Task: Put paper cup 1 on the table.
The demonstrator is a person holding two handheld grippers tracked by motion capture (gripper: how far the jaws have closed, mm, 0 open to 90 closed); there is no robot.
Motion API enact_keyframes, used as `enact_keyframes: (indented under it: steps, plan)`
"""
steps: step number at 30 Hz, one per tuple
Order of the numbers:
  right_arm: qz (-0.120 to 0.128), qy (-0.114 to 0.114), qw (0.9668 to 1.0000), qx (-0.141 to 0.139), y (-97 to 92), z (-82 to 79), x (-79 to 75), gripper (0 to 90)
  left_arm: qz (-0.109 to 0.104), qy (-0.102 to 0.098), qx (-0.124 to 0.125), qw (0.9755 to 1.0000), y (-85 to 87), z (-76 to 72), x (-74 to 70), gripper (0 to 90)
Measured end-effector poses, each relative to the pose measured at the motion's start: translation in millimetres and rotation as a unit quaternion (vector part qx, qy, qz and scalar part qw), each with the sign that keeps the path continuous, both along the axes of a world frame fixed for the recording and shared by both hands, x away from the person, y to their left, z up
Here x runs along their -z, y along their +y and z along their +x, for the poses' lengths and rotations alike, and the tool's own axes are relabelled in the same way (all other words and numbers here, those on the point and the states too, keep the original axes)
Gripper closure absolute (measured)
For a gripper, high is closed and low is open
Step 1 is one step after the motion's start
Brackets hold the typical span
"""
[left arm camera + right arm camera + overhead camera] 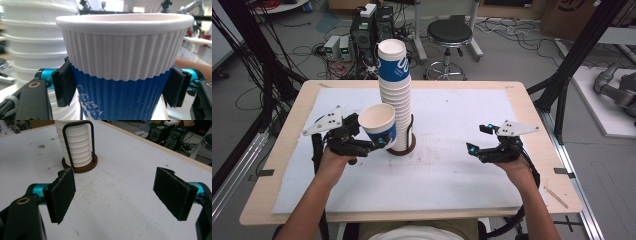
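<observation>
A blue-and-white ribbed paper cup (379, 125) hangs upright just left of a tall stack of the same cups (394, 95). My left gripper (371, 131) is shut on it. In the left gripper view both black pads (65, 85) press the cup (125, 62) at its blue band, and the stack (30, 50) stands close behind. The stack sits in a brown round holder (82, 167) with a dark wire hoop (77, 135). My right gripper (478, 138) hovers low over the white mat, well to the right of the stack. Its jaws (117, 195) stand open with nothing between them.
A white mat (452, 185) covers most of the wooden table (537, 125). Beyond the far edge are a black stool (449, 35), electronics boxes (362, 30) and cables on the floor. Black frame posts stand at both sides.
</observation>
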State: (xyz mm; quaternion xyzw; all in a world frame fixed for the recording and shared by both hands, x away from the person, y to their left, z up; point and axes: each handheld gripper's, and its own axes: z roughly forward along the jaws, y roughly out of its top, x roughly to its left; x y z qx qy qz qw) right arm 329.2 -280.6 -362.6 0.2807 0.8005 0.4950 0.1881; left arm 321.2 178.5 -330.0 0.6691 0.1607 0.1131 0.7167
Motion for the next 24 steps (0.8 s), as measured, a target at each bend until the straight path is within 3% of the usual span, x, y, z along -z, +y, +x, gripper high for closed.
enact_keyframes:
  steps: [3, 8, 11, 14, 19, 24]
  plan:
    - [-0.001, 0.000, 1.0000, 0.000, 0.7, 0.6, 0.7, 18.5, -0.022, -0.002, -0.015, 0.9997, 15.7, 2.0, -2.4, 25.0]
    - [-0.002, -0.002, 1.0000, 0.005, 1.2, 3.0, 1.6, 18.5, -0.025, 0.002, -0.072, 0.9971, 43.4, 5.9, 3.0, 24.9]
    - [-0.003, -0.001, 1.0000, 0.003, 1.3, 4.5, 2.2, 18.5, -0.025, 0.005, -0.123, 0.9921, 60.3, 9.2, 10.2, 24.9]
    - [-0.001, -0.001, 1.0000, 0.001, 0.6, 2.8, 2.2, 18.5, -0.026, 0.005, -0.156, 0.9873, 72.0, 11.6, 17.5, 24.7]
    - [0.001, -0.001, 1.0000, -0.002, -0.4, 3.9, 2.4, 18.5, -0.010, -0.008, -0.199, 0.9800, 85.8, 15.2, 31.6, 24.4]
    - [-0.002, 0.000, 1.0000, -0.006, 2.2, 4.7, 3.4, 18.5, 0.010, 0.014, -0.236, 0.9717, 100.5, 23.9, 53.7, 24.1]
